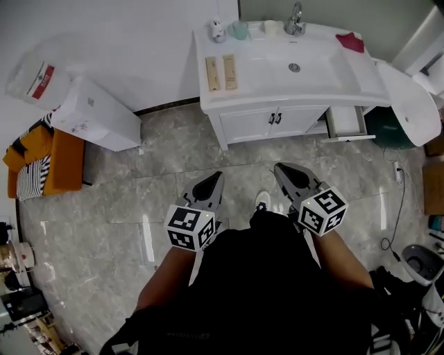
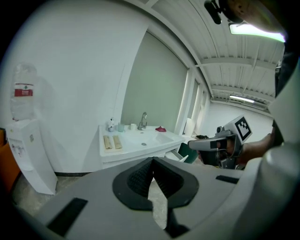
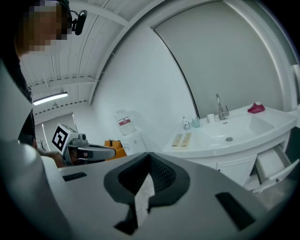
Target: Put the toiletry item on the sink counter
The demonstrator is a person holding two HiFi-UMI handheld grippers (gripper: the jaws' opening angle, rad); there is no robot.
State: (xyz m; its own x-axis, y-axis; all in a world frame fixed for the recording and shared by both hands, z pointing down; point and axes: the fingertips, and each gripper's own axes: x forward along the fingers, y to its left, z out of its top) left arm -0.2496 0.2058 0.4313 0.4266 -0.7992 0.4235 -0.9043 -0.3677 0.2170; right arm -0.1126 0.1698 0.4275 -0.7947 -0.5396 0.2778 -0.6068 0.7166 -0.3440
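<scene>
The white sink counter stands against the far wall. Two flat tan toiletry packs lie side by side on its left part, also seen in the left gripper view and the right gripper view. A small bottle, a teal cup and a white cup stand by the faucet. My left gripper and right gripper hover over the floor in front of the cabinet, both shut and empty, well short of the counter.
A red cloth lies on the counter's right end. A drawer stands open at the cabinet's right. A water dispenser with a bottle stands at the left wall, beside an orange seat. A cable runs across the floor on the right.
</scene>
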